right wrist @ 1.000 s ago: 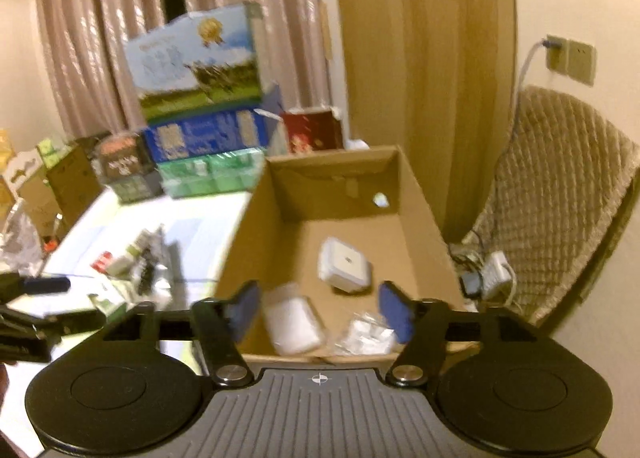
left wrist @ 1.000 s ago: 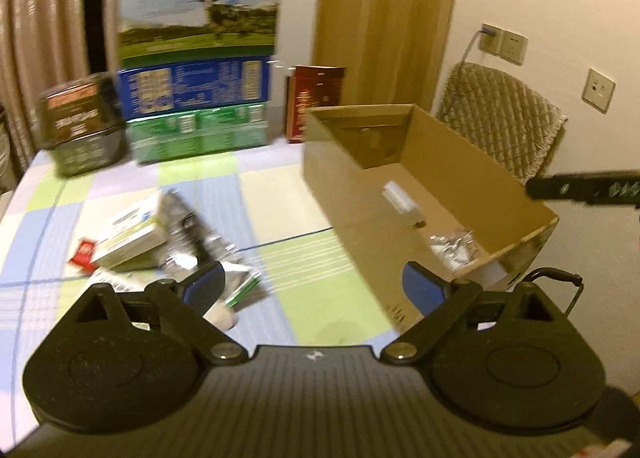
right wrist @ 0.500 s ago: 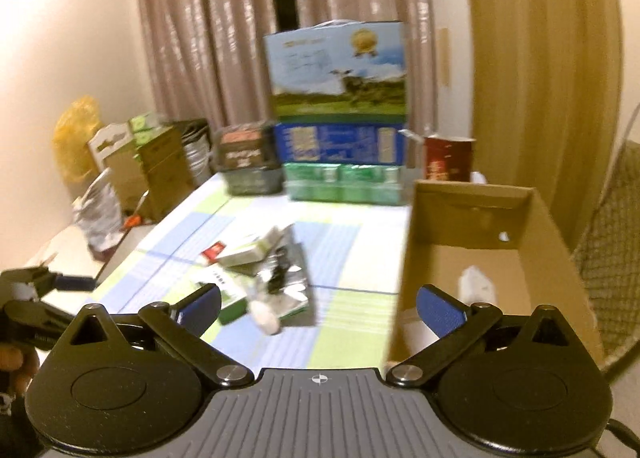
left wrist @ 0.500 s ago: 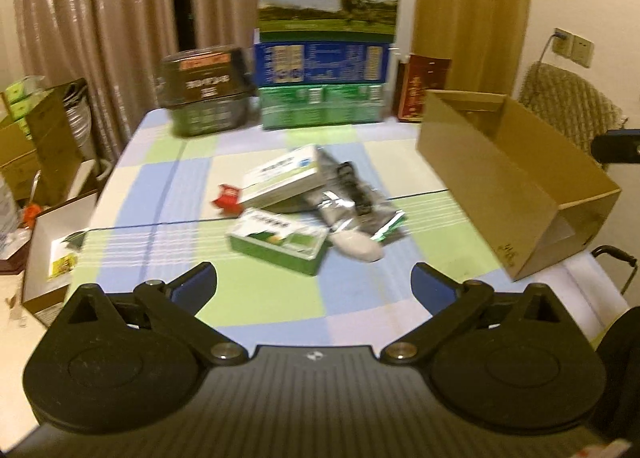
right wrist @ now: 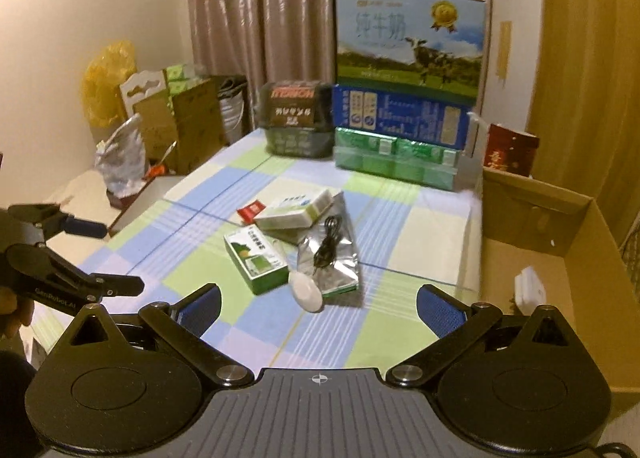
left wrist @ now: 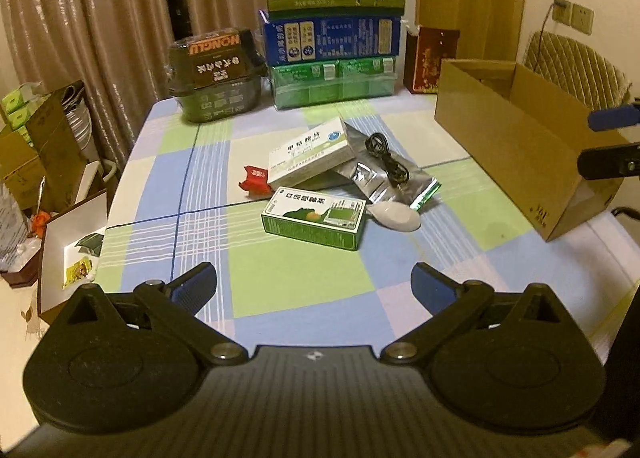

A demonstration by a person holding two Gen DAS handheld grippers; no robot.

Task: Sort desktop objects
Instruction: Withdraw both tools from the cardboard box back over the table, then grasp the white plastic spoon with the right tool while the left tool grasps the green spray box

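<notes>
A small pile lies mid-table: a green medicine box (left wrist: 315, 223) (right wrist: 256, 256), a white medicine box (left wrist: 310, 152) (right wrist: 294, 212), a silver foil pouch (left wrist: 386, 174) (right wrist: 330, 258) with a black cable (left wrist: 386, 160) (right wrist: 328, 244) on it, a white oval object (left wrist: 394, 216) (right wrist: 306, 292) and a red packet (left wrist: 254, 180) (right wrist: 250, 212). The open cardboard box (left wrist: 516, 138) (right wrist: 560, 226) stands at the right with a white item (right wrist: 530, 290) inside. My left gripper (left wrist: 314, 284) and right gripper (right wrist: 318, 304) both hover open and empty short of the pile.
Stacked milk cartons (left wrist: 334, 14) (right wrist: 408, 90), a dark food box (left wrist: 216, 78) (right wrist: 296, 118) and a red box (left wrist: 430, 60) (right wrist: 510, 150) line the table's far edge. Boxes and bags (right wrist: 172, 122) crowd the floor at left. A quilted chair (left wrist: 576, 62) stands behind the cardboard box.
Both grippers have swung left, away from the cardboard box, and now face the pile in the middle of the table. The right jaws have spread wider.
</notes>
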